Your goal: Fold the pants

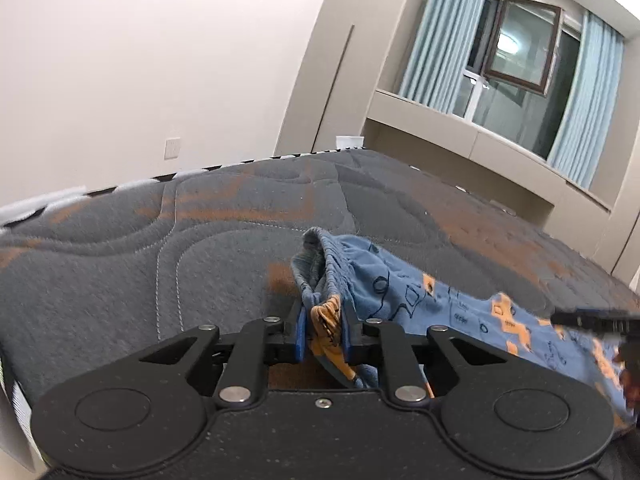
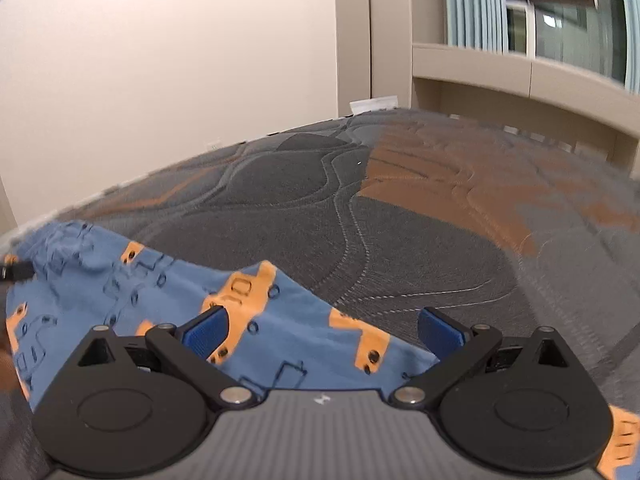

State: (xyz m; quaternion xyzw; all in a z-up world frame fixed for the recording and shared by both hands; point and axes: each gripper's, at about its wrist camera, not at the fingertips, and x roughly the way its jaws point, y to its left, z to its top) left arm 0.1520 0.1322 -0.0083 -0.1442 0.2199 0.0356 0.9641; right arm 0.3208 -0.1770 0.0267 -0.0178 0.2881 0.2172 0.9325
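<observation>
The pants (image 1: 404,284) are small, blue, with orange vehicle prints, and lie on a grey quilted mattress (image 1: 160,240). My left gripper (image 1: 325,334) is shut on a bunched fold near the elastic waistband, which stands up just beyond the blue pads. In the right wrist view the pants (image 2: 160,292) spread across the lower left. My right gripper (image 2: 324,330) is open, its blue pads (image 2: 206,330) wide apart over the cloth's edge, holding nothing. The right gripper's black tip shows at the right edge of the left wrist view (image 1: 592,318).
The mattress has orange patches (image 2: 440,176) and runs far ahead to a cream wall (image 1: 160,60). A beige window bench (image 1: 460,136) and blue curtains (image 1: 440,28) stand at the back right. A wall socket (image 1: 172,148) is on the left.
</observation>
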